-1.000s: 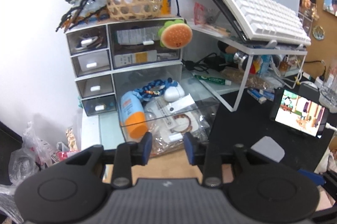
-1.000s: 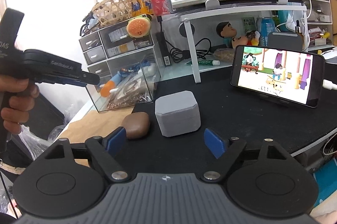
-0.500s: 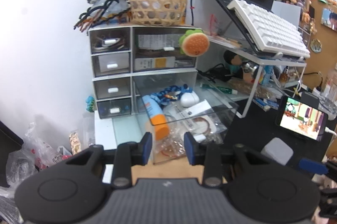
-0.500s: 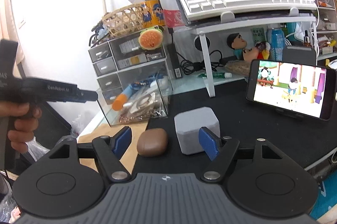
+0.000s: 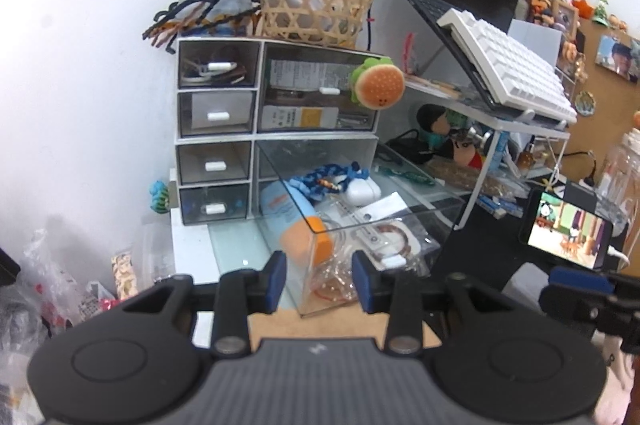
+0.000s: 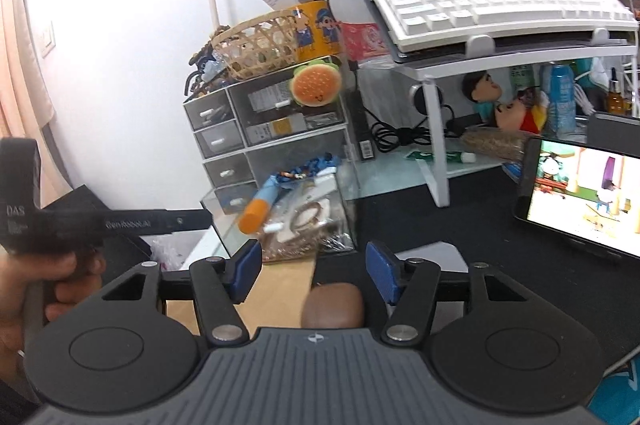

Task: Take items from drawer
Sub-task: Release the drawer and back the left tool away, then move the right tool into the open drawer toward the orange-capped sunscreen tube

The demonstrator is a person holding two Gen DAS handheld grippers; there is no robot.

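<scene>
A clear drawer [image 5: 404, 215] stands pulled out of the white organiser [image 5: 216, 137]. In it lie a blue tube with an orange cap [image 5: 298, 225], a white earbud case [image 5: 362, 191], a blue beaded cord [image 5: 324, 181] and packets of bracelets [image 5: 386, 243]. My left gripper [image 5: 319, 279] hovers open just in front of the drawer's near corner, holding nothing. My right gripper [image 6: 314, 267] is open too, short of the drawer [image 6: 340, 209], above a brown oval case [image 6: 332, 309]. In the right wrist view the left gripper [image 6: 192, 219], held by a hand [image 6: 48, 285], points at the drawer from the left.
A wicker basket [image 5: 316, 9] and burger plush [image 5: 378, 87] sit at the organiser's top. A white keyboard [image 5: 508, 65] rests on a riser to the right. A phone [image 6: 584, 201] plays video on the black mat, near a grey box [image 6: 436, 253].
The right gripper has come closer to the drawer and its jaws have narrowed a little. The left gripper has swung its view leftward and stayed open.
</scene>
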